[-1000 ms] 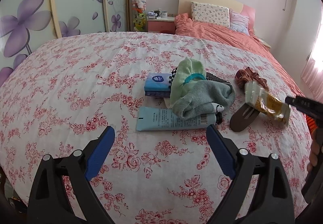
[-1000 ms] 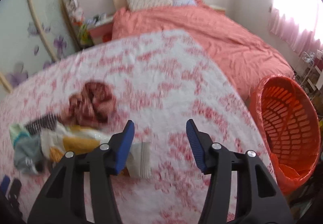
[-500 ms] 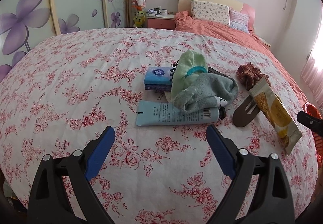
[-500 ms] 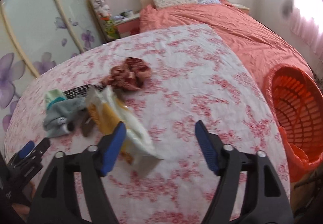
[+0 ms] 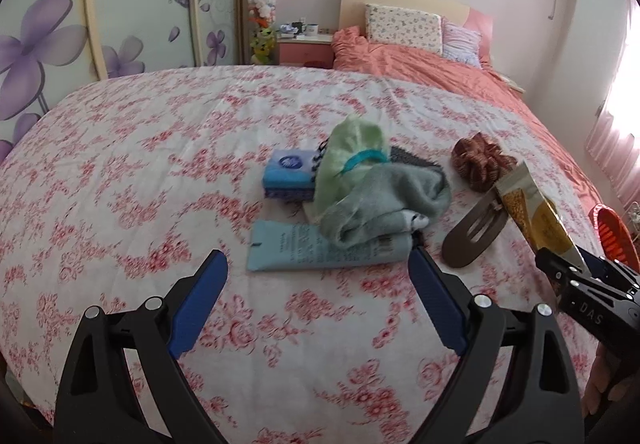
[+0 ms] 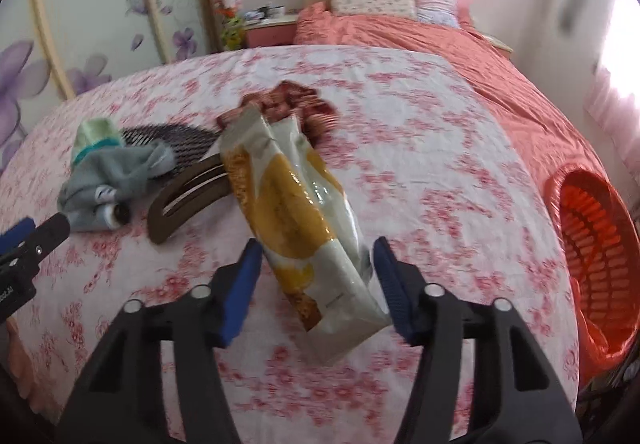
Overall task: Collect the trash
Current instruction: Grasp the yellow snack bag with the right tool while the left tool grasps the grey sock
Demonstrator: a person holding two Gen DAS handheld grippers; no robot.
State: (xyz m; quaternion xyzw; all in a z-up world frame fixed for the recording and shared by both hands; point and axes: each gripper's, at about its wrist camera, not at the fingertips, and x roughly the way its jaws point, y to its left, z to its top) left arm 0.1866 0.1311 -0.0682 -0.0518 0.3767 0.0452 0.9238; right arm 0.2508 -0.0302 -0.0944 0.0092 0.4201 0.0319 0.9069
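Note:
A yellow and white snack wrapper (image 6: pixel 304 219) stands tilted between the fingers of my right gripper (image 6: pixel 318 276), lifted off the floral bedspread; it also shows in the left wrist view (image 5: pixel 534 213). The fingers close in on its lower end from both sides. My left gripper (image 5: pixel 318 298) is open and empty, low over the bed in front of a light blue tube (image 5: pixel 326 248). An orange basket (image 6: pixel 596 248) stands off the bed's right side.
On the bedspread (image 5: pixel 140 171) lie a grey and green cloth pile (image 5: pixel 372 187), a blue tissue pack (image 5: pixel 288 173), a brown hair clip (image 5: pixel 474 234), a dark red scrunchie (image 5: pixel 478 161) and a black hairbrush (image 6: pixel 176 141). A coral duvet and pillows lie beyond.
My right gripper has swung left from the basket side and its fingers have closed in around the wrapper, which now stands more upright. The left gripper has barely moved.

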